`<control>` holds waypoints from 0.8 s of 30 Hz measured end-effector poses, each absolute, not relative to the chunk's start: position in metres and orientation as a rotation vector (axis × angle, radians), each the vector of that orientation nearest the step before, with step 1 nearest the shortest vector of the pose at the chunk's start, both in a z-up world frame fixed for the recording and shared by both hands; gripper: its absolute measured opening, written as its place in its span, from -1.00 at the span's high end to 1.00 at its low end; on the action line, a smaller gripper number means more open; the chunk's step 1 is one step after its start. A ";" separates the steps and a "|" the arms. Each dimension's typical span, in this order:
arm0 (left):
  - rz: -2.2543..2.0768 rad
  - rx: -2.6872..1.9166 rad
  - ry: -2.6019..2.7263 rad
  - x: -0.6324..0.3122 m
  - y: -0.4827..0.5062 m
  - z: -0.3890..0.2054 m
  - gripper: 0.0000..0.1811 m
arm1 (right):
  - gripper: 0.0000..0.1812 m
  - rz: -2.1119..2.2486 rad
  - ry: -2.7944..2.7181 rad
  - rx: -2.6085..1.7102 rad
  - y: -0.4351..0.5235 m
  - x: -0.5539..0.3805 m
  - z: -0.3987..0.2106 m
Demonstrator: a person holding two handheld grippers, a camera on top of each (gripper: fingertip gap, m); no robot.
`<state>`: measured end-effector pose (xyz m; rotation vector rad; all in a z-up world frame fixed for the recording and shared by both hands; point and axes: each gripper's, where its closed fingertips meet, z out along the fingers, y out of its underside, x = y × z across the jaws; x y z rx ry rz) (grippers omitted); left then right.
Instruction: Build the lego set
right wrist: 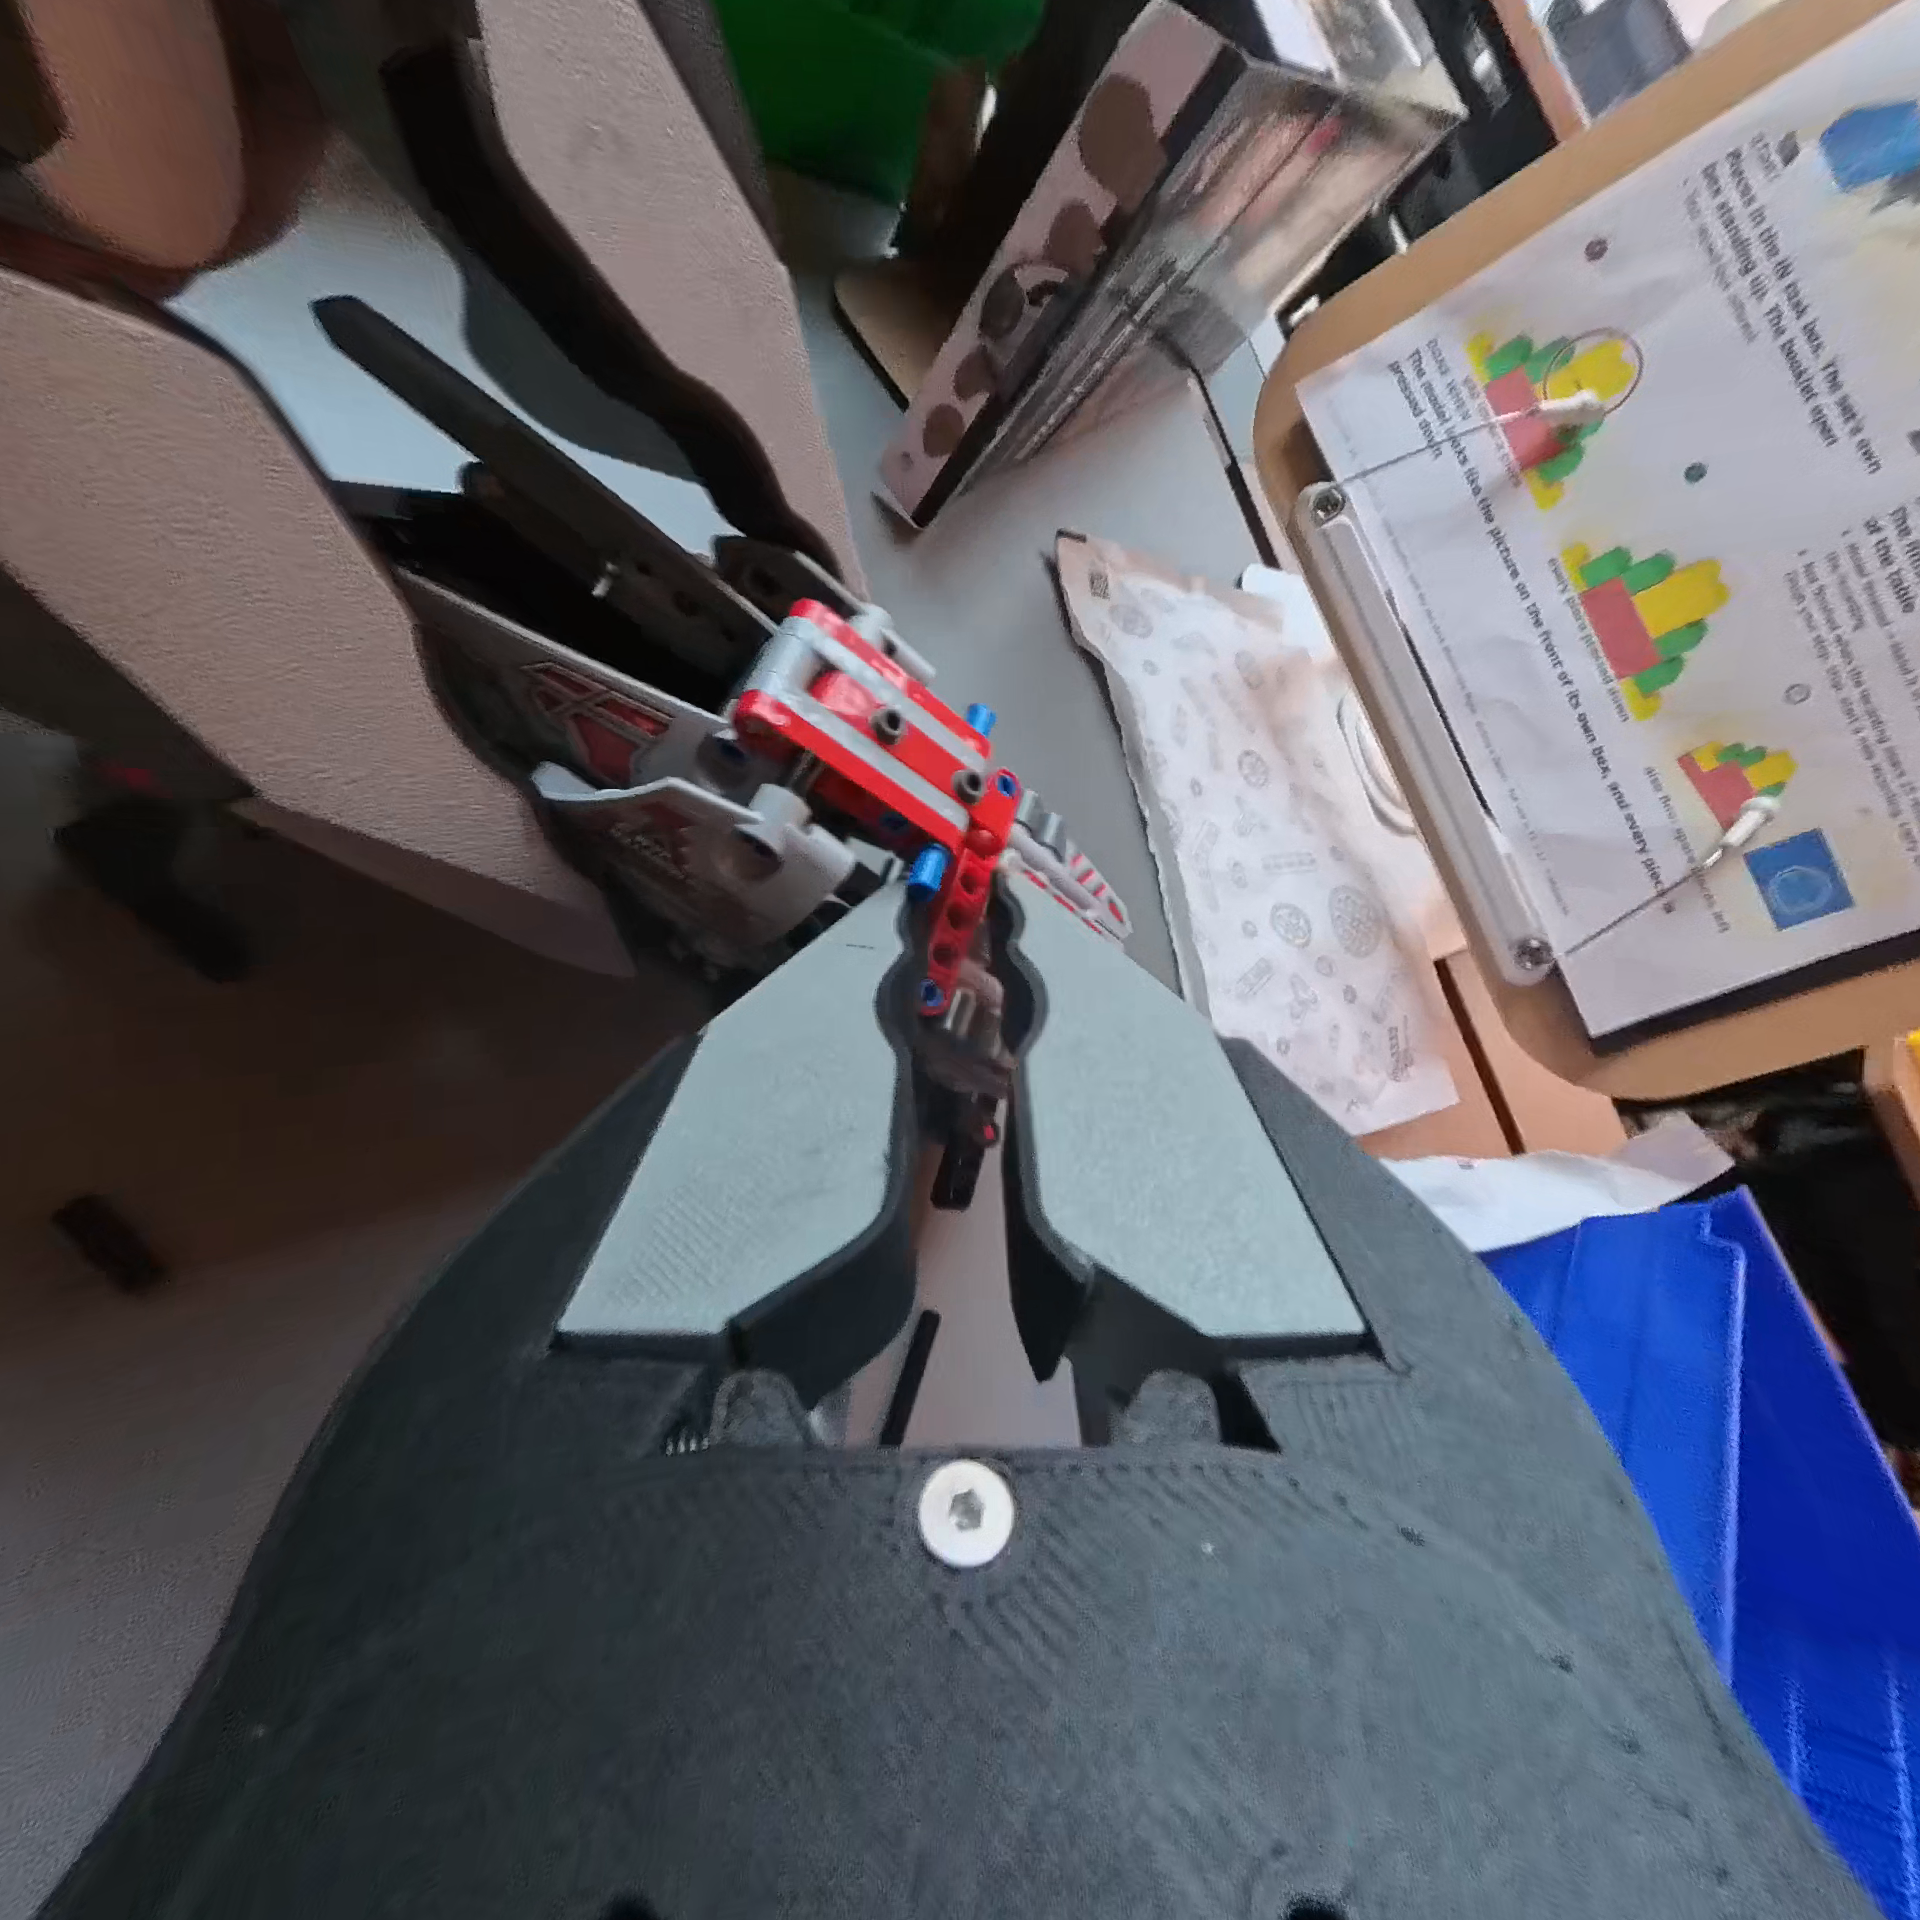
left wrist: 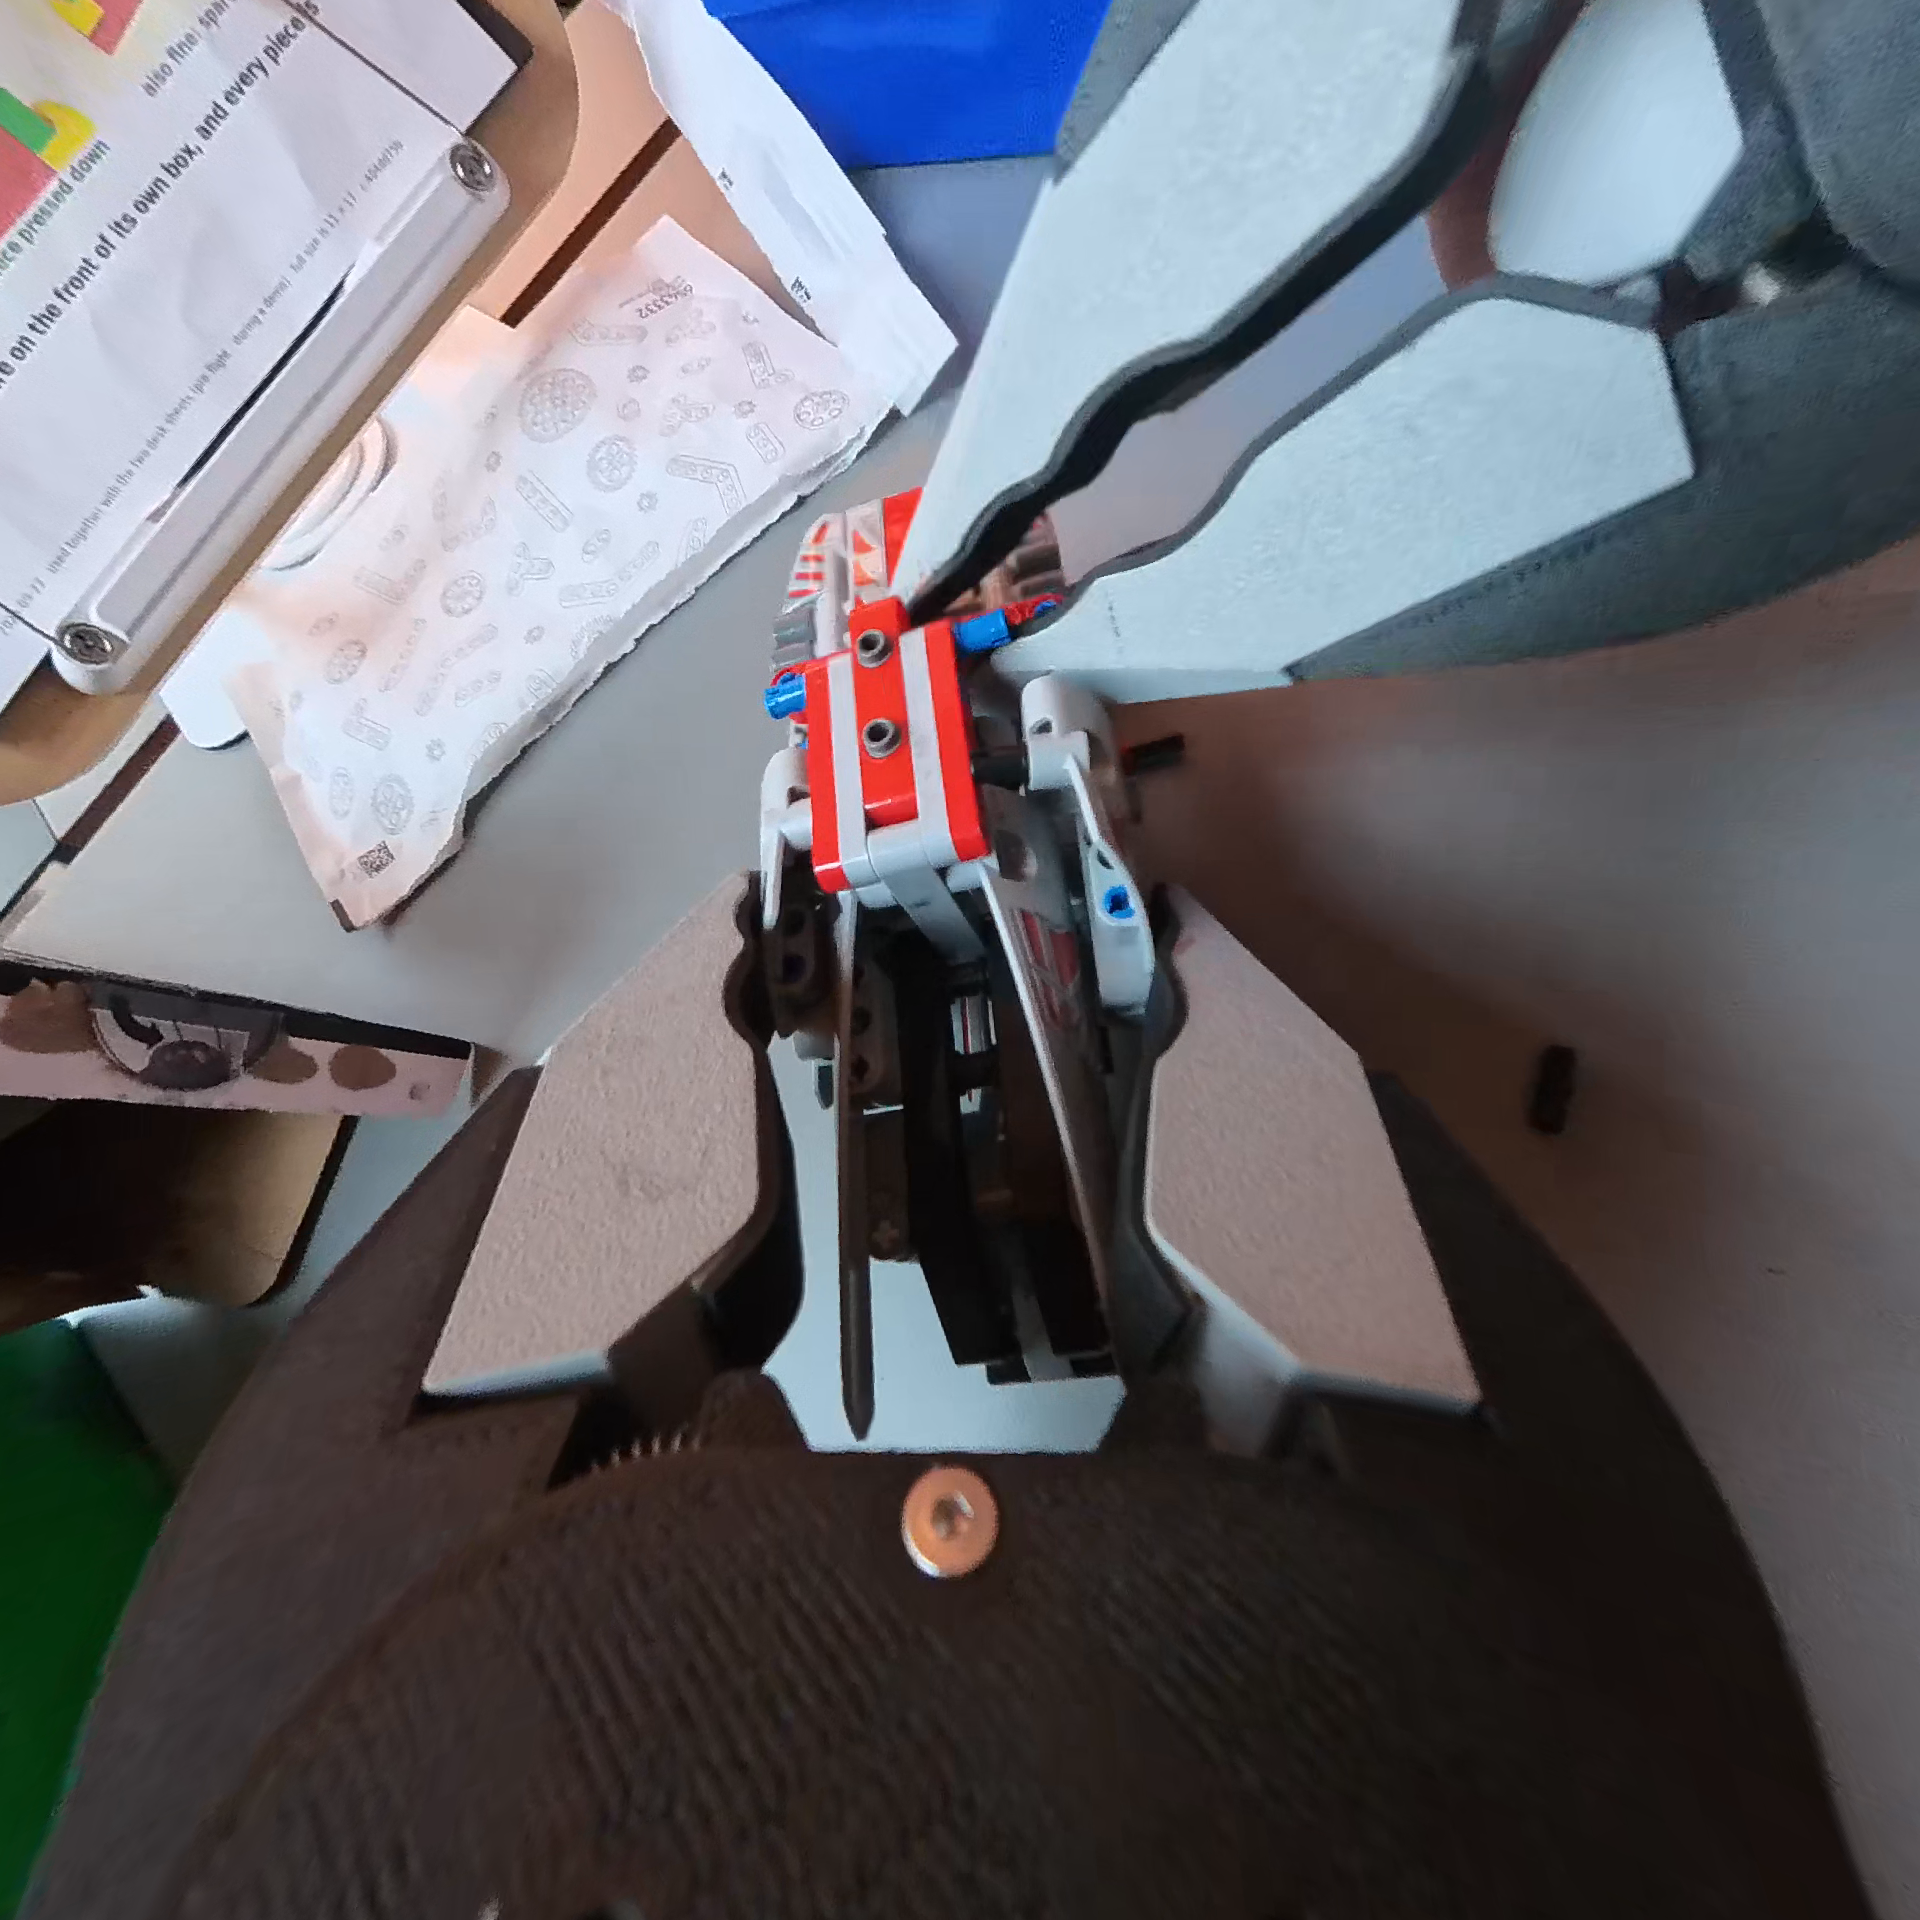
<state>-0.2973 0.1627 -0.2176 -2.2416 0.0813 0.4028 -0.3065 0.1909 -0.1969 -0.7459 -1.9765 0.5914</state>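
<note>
A part-built lego model [left wrist: 899, 748] of red, light grey and black pieces with blue pins is held in the air between both grippers. My left gripper [left wrist: 956, 935] is shut on its black and grey body. It also shows at the upper left of the right wrist view [right wrist: 665, 717]. My right gripper [right wrist: 961, 935] is shut on a red beam with holes [right wrist: 971, 862] at the model's [right wrist: 862, 748] far end. In the left wrist view the right gripper [left wrist: 977, 608] comes in from the upper right. The model's middle is hidden between the fingers.
A printed paper parts bag [left wrist: 540, 561] lies on the grey table. Behind it stands a wooden board with an instruction sheet under a metal bar [right wrist: 1434, 748]. A blue bin [right wrist: 1714, 1455], a green container [right wrist: 852, 83], a leaning box [right wrist: 1091, 312] and small black pieces [left wrist: 1553, 1086] are around.
</note>
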 end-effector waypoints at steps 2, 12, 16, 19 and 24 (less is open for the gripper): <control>0.363 -2.240 0.069 -0.296 0.163 -0.218 0.23 | 0.95 0.579 -1.943 -0.705 0.191 -0.306 -0.196; 0.306 -2.206 0.079 -0.295 0.166 -0.217 0.22 | 1.00 0.559 -1.751 -0.587 0.195 -0.309 -0.189; 0.283 -2.203 0.142 -0.297 0.162 -0.217 0.22 | 1.00 0.666 -1.654 -0.699 0.218 -0.304 -0.168; 0.222 -2.203 0.263 -0.293 0.155 -0.218 0.22 | 1.00 0.939 -1.698 -0.782 0.217 -0.293 -0.174; 0.154 -2.198 0.375 -0.289 0.140 -0.218 0.22 | 0.76 1.265 -1.676 -0.821 0.203 -0.275 -0.156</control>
